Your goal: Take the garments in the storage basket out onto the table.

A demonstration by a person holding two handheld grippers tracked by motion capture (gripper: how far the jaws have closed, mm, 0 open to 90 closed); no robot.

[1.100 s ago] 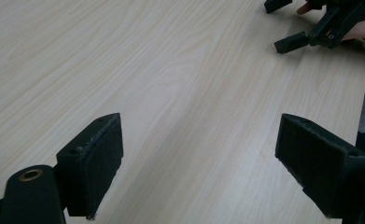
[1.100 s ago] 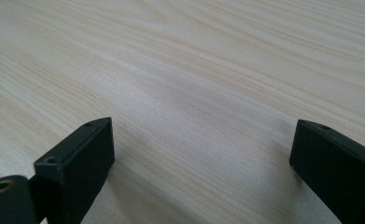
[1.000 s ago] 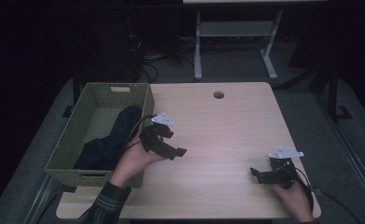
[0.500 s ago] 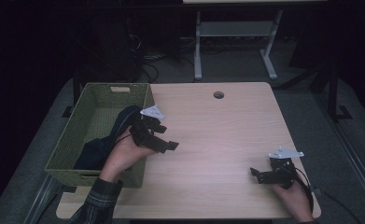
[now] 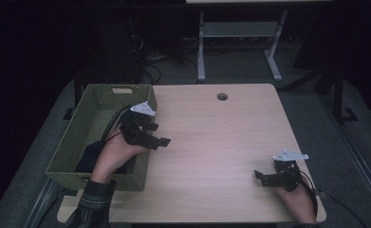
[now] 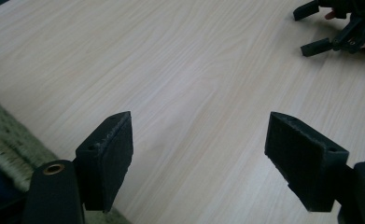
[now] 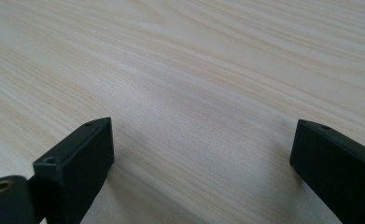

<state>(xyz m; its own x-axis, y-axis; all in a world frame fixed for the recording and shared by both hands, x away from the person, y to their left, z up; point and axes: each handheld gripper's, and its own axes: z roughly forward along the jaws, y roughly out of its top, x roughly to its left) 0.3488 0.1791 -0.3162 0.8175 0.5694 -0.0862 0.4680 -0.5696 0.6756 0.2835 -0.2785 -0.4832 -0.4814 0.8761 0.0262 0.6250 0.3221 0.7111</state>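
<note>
High view: we see the left gripper (image 5: 150, 135) raised over the right rim of the green woven basket (image 5: 97, 102), jaws apart and pointing right across the light wood table (image 5: 211, 137); the left hand (image 5: 114, 154) grips it from behind, its plaid-sleeved forearm coming up from the bottom edge. A dark cloth (image 5: 90, 156) lies inside the basket near its front end. The right gripper (image 5: 264, 178) rests low at the table's near right corner, jaws apart, pointing left. Left gripper view: we note both jaws spread wide with nothing between them, basket weave (image 6: 3, 140) at lower left, the right gripper (image 6: 329, 28) far off at upper right. Right gripper view: jaws wide apart, empty, just above bare tabletop (image 7: 194, 70).
</note>
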